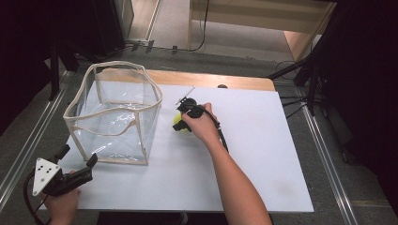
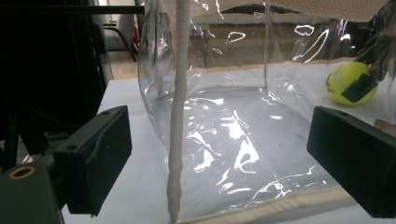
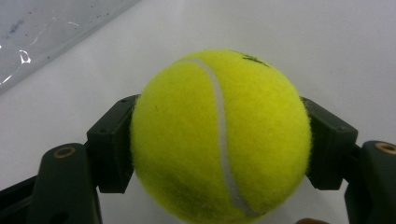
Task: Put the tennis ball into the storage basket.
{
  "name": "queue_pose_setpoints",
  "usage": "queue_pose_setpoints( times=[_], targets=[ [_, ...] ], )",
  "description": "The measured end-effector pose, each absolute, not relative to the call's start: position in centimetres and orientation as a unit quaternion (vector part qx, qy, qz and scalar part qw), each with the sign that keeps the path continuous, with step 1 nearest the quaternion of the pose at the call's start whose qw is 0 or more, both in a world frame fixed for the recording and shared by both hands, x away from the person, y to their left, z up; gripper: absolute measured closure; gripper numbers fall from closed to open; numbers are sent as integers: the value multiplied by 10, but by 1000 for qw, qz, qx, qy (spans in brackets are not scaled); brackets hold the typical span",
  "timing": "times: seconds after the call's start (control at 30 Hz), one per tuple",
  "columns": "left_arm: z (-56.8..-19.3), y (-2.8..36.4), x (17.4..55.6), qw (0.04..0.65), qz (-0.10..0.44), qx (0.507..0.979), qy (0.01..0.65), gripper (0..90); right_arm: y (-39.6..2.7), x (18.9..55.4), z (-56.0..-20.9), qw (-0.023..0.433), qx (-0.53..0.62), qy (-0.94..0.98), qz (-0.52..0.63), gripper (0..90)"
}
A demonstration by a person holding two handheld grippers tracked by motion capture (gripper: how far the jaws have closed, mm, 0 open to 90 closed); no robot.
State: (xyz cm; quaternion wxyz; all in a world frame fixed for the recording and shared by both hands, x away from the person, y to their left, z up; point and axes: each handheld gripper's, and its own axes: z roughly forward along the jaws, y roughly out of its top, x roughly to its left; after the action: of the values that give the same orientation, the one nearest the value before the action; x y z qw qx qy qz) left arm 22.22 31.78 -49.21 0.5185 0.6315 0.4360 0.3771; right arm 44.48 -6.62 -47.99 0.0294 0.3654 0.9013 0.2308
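Over on the right side of the white table, the person's right forearm reached in from the bottom edge at a slant, wrist bent so the right gripper pointed down and toward the clear bag. Its jaws were clamped on a yellow tennis ball, one pad on each side, and in the right gripper view the ball sat snug between them with its white seam running down the front. Ball was low over the tabletop just beside the bag's right wall, couldn't tell if it was actually touching the surface. Down at the near left corner, the left hand held the left gripper near the table edge, jaws spread wide with nothing between them, aimed at the bag's near corner. That clear plastic bag with the beige trim stood upright and open at the top, looked like nothing inside it. Through its walls in the left gripper view you could see the ball outside on the far side.
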Motion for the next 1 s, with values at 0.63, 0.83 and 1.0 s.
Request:
queue_pose_setpoints(
  times=[0.63,0.83,1.0],
  targets=[
    [-492,318,222,519,376,632,437,69,-66,436,-459,12,342,902,265,238],
    [-492,318,222,519,377,631,436,69,-67,434,-450,10,335,901,277,238],
    [-492,318,222,518,376,632,436,69,-68,432,-443,17,331,900,284,238]
  ],
)
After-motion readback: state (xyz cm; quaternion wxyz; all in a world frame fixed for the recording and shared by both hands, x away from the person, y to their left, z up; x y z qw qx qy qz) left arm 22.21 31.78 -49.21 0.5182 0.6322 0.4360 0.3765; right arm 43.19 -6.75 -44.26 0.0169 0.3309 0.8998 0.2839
